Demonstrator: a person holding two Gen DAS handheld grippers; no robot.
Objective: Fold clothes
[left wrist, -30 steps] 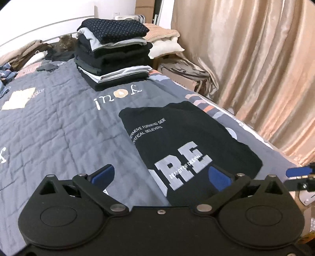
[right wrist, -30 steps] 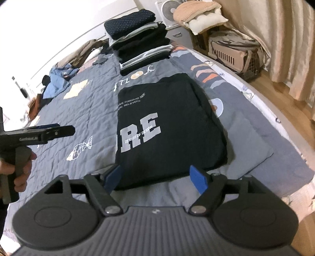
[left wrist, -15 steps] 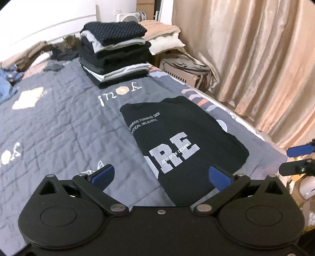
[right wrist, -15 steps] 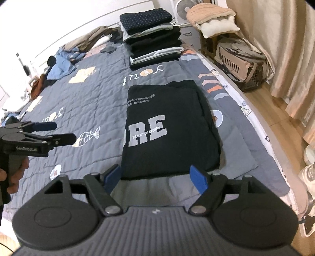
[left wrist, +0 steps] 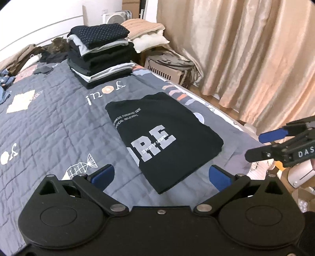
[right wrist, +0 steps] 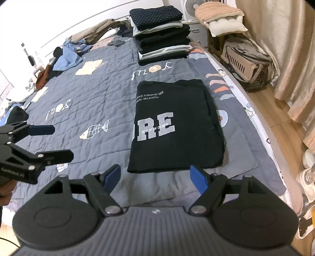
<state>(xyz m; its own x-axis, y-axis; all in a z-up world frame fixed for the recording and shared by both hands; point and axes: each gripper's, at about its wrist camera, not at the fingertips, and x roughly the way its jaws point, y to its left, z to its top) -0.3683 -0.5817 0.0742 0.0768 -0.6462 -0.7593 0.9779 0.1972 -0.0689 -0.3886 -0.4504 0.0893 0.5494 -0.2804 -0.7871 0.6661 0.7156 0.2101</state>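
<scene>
A black T-shirt point(left wrist: 167, 135) with grey letters lies folded flat in a rectangle on the grey quilt point(left wrist: 59, 118); it also shows in the right wrist view point(right wrist: 177, 126). My left gripper point(left wrist: 160, 175) is open and empty, above the shirt's near corner. My right gripper point(right wrist: 155, 177) is open and empty, held above the quilt just short of the shirt's near edge. Each gripper shows in the other's view: the right one point(left wrist: 261, 144) at the right, the left one point(right wrist: 57, 141) at the left. A stack of folded clothes point(left wrist: 100, 53) stands beyond the shirt, also in the right wrist view point(right wrist: 162, 33).
Unfolded clothes point(right wrist: 69, 57) lie heaped at the far left of the bed. A pet carrier point(right wrist: 246, 61), cushions point(right wrist: 220, 21) and a fan point(right wrist: 192, 7) stand beside the bed at the right. Beige curtains point(left wrist: 246, 49) hang at the right. A cat point(left wrist: 59, 44) lies behind the stack.
Both grippers have drawn back and up from the shirt, so it looks smaller and more of the bed shows. Both stay open and the shirt has not moved.
</scene>
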